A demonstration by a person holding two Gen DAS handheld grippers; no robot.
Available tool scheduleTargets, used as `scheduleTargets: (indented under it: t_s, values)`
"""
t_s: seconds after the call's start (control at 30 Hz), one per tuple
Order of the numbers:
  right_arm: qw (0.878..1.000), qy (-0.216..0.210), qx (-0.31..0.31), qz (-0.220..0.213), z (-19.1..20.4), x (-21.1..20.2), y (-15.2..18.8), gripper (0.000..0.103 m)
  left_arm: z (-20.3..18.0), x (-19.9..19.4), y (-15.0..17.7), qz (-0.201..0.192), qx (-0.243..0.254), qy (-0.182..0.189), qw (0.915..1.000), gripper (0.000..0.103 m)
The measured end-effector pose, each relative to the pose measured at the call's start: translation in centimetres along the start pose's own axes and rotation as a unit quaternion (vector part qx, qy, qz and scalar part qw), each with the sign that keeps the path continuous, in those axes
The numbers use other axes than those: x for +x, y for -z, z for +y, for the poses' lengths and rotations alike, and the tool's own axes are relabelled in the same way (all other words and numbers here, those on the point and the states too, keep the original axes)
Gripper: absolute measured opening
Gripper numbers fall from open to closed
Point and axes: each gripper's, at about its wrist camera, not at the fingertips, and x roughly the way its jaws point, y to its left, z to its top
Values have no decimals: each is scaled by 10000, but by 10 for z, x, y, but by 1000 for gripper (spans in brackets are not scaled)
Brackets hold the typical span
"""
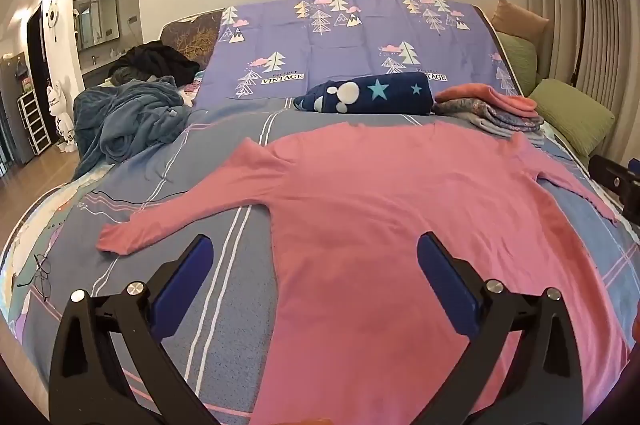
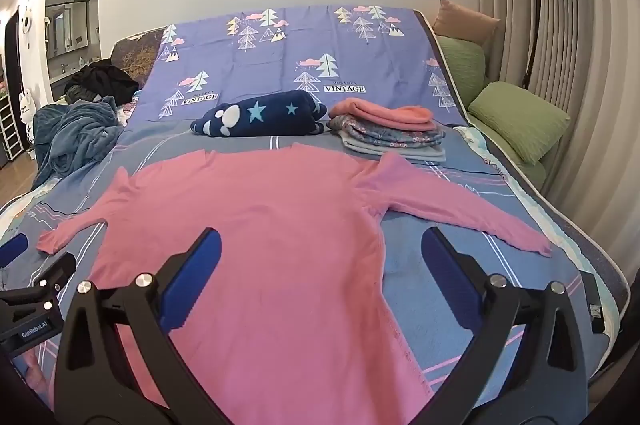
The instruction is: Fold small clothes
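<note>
Left wrist view: my left hand-held gripper (image 1: 314, 257) hangs with jaws spread fully wide, nothing between the blue pads, tilted down over the left edge of the pink long-sleeved knit top (image 1: 360, 225). My right hand-held gripper (image 2: 320, 249) reads the same: jaws at full spread, empty, over the top's right edge.

The top lies flat on the bed, hem toward me, collar away, both sleeves stretched out to the sides. No fold is made in it, so I judge the step in hand to be the first fold. Next move probably calls for lowering each gripper onto a sleeve cuff or side seam, pinching the thin fabric without catching the sheet, and carrying it inward over the body.

Beyond the collar: a rolled navy fleece blanket with stars (image 1: 368, 95), and beside it a stack of folded clothes with a coral piece on top (image 2: 388, 129).

Surface is a grey-blue striped bed sheet (image 1: 240, 153), with a purple tree-print cover (image 1: 340, 41) behind. A crumpled blue blanket (image 1: 128, 117) sits at the left edge, green cushions (image 2: 516, 117) at the right, and pleated curtains (image 2: 560, 5) past those.
</note>
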Motion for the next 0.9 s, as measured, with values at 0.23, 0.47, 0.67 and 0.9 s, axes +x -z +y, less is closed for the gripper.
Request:
scheduleTargets:
  t_s: [0.23,0.47,0.67,0.9]
  values:
    - [9999,-34,100,30,-3,-1,4,101,-3,2,6,130,83,35,9999,102]
    - [9998,-119,144,88,-9,8,7,101,-9,5,5,169,119,39,9998,102]
    - [9997,-123,155,121,-6,10,8,101,-6,6,5,199,73,33,9998,102]
    - [9997,-125,166,156,-6,11,8,101,-6,8,7,218,142,-12,9997,102]
